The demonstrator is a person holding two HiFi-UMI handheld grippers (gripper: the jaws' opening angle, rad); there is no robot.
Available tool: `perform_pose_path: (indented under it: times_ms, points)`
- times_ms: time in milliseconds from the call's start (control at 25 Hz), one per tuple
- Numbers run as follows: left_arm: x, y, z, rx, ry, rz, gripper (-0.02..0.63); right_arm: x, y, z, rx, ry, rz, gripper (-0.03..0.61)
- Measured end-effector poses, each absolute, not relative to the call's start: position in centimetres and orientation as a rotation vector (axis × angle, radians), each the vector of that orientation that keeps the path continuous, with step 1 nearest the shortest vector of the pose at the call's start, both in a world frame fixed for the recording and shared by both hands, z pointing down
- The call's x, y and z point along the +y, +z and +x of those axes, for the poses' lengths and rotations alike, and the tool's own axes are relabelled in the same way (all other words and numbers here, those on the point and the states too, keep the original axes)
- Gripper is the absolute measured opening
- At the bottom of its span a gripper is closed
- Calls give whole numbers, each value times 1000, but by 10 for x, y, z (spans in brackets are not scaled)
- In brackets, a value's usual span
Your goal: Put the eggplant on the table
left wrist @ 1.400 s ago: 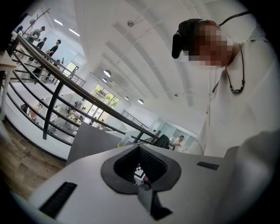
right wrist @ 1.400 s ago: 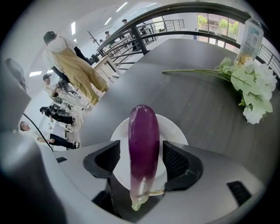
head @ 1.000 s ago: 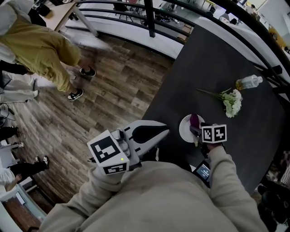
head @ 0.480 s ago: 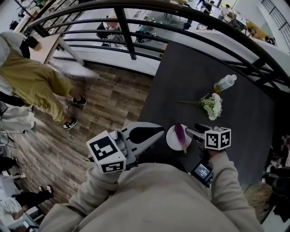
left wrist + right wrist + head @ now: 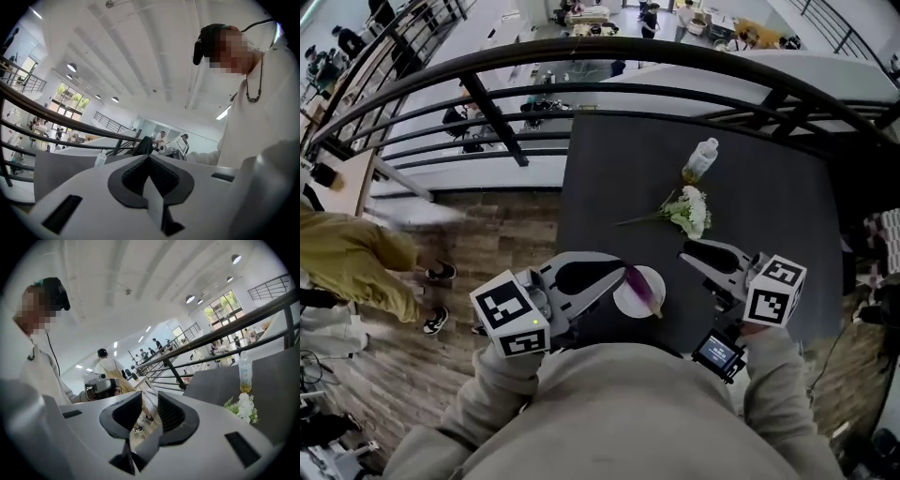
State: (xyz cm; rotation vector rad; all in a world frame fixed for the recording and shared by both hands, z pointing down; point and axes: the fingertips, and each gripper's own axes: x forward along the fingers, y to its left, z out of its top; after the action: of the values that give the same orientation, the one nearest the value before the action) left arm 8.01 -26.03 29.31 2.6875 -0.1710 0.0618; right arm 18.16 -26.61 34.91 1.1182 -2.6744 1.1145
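A purple eggplant (image 5: 643,285) lies across a small white plate (image 5: 627,300) on the dark table (image 5: 619,178), near its front edge. My left gripper (image 5: 623,269) is held level with its tips just left of the plate and its jaws shut on nothing (image 5: 149,157). My right gripper (image 5: 684,251) hangs in the air to the right of the plate, apart from the eggplant. Its jaws (image 5: 150,397) are closing, with a narrow gap and nothing between them.
A bunch of white flowers (image 5: 686,210) and a plastic bottle (image 5: 701,158) lie further back on the table; both show in the right gripper view (image 5: 243,408) (image 5: 243,371). A black railing (image 5: 487,112) runs behind the table. A person in yellow (image 5: 347,262) stands at the left.
My right gripper has lifted off the plate and moved right, away from the eggplant, which stays on the plate. The left gripper has come up closer to the plate. The head view has tilted up.
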Motion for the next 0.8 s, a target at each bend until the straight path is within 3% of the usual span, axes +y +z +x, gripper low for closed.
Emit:
perform_pose_path:
  times_ms: [80, 160, 800]
  points:
    - [-254, 286, 91, -108, 69, 2704, 5, -256, 327, 190, -2707, 1053, 1167, 51]
    - [-246, 273, 100, -50, 56, 2724, 5, -243, 306, 196, -2737, 998, 1193, 22]
    - [-221, 230, 116, 46, -25, 2778, 5, -197, 220, 209, -2855, 708, 1358, 14]
